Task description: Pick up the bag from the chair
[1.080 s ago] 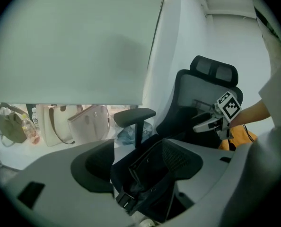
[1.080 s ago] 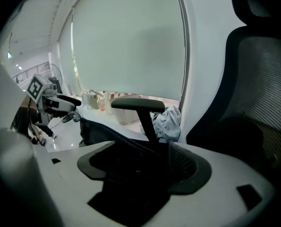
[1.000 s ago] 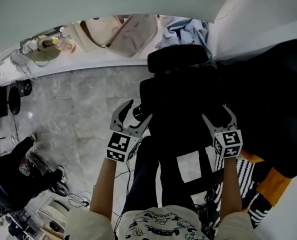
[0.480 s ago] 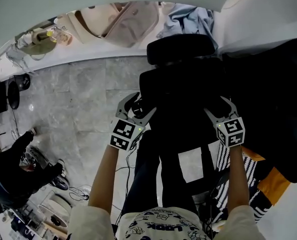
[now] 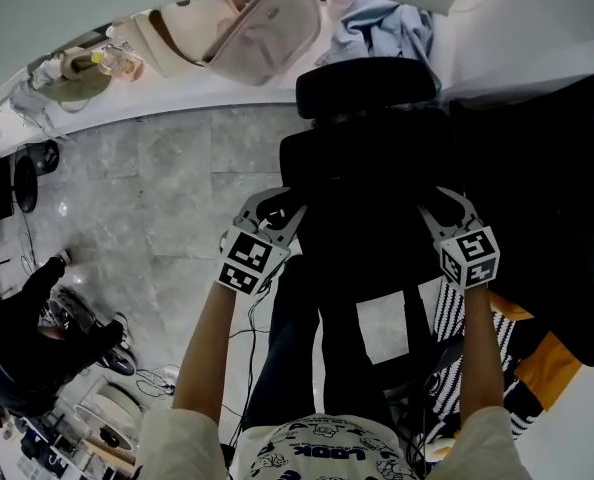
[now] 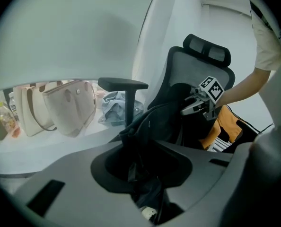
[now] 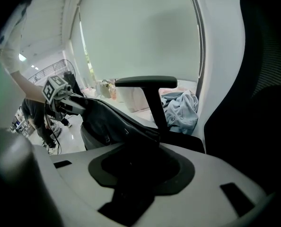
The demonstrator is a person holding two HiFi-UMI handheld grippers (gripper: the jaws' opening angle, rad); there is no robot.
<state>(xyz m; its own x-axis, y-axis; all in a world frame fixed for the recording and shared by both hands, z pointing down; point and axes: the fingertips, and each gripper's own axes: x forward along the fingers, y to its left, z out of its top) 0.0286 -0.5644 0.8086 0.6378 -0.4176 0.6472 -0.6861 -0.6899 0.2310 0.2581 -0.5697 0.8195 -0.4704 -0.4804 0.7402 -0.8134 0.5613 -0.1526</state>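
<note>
Two grippers flank a black bag (image 5: pixel 369 230) that sits on the seat of a black office chair (image 5: pixel 365 90). In the head view the left gripper (image 5: pixel 269 208) is at the bag's left edge and the right gripper (image 5: pixel 447 206) at its right edge, at about the same height, each with its marker cube (image 5: pixel 245 263) facing the camera. The bag is hard to separate from the dark chair in that view.

The left gripper view shows its jaws closed on a fold of the bag's black fabric, which bunches up out of the gap and runs towards the chair back. One armrest (image 6: pixel 123 84) stands just behind the fabric, and the other gripper shows across the bag beside the backrest. In the right gripper view the jaws are likewise clamped on dark fabric of the bag, whose upper edge stretches away to the left gripper on the far side, with an armrest (image 7: pixel 146 82) rising just beyond it.

Behind the chair, a crumpled blue-grey garment (image 5: pixel 382 38) and beige handbags (image 5: pixel 257 43) lie on a white ledge. Grey marble floor (image 5: pixel 157 198) spreads to the left of the chair, and an orange and striped item (image 5: pixel 542 363) shows at the lower right.
</note>
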